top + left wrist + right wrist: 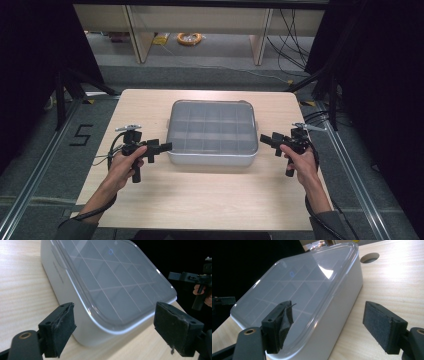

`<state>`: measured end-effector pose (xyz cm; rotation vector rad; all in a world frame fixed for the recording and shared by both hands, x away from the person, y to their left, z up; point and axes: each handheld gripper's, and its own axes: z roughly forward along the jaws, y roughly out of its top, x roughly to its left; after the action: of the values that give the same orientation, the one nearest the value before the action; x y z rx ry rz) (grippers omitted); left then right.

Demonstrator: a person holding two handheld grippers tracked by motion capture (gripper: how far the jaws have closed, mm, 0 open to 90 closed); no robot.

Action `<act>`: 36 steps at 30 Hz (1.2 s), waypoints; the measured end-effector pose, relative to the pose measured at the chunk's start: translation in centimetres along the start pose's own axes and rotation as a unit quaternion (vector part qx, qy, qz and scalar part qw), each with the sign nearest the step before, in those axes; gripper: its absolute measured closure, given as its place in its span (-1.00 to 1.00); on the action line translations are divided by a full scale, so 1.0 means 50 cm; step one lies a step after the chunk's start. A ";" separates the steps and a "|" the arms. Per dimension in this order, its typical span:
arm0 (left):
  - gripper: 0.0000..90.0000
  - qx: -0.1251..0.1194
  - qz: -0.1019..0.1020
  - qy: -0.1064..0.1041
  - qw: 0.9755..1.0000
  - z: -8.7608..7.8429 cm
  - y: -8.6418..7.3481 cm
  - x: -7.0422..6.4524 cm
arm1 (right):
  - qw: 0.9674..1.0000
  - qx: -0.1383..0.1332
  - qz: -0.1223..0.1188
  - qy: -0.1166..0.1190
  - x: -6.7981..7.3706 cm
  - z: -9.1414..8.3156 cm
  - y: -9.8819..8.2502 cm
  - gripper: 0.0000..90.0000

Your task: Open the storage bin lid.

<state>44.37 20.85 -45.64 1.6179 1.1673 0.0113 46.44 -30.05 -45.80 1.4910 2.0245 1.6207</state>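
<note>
Your right gripper [327, 325] is holding its jaws wide apart, straddling the near corner of the white box [342, 312]. The clear lid [294, 287] is showing a compartment grid; the table [397, 277] is lying beyond.

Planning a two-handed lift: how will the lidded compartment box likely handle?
The box looks rigid, so it probably won't flex. Its compartments appear empty, so likely light. Smooth glossy walls may slip between the fingers; the clear lid might pop loose.

My grippers flank a light wooden table [210, 195]. Between them, a white lidded compartment box [212, 154] sits directly on it. A round hole [369, 257] lies beyond the box.
</note>
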 end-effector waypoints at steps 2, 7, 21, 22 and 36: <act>-0.64 0.003 -0.001 -0.002 1.000 0.005 0.007 0.002 | 1.000 -0.001 0.012 -0.001 -0.004 0.005 0.006 -0.45; -0.64 0.008 0.001 0.004 1.000 0.023 0.022 0.008 | 0.999 -0.002 0.032 0.001 -0.008 0.014 0.014 -0.44; -0.63 0.012 -0.028 0.019 0.999 0.082 0.067 0.052 | 0.998 0.002 0.059 0.024 -0.017 0.075 0.023 -0.30; -0.62 0.016 -0.028 0.026 0.999 0.086 0.070 0.056 | 0.999 0.000 0.044 0.024 -0.021 0.079 0.023 -0.29; -0.31 0.017 -0.043 0.030 0.999 0.115 0.086 0.070 | 0.997 0.009 0.066 0.033 -0.016 0.112 0.020 -0.20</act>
<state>52.16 19.28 -46.64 1.6052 1.2879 -0.0150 51.01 -27.08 -47.61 1.6306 2.0191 1.7276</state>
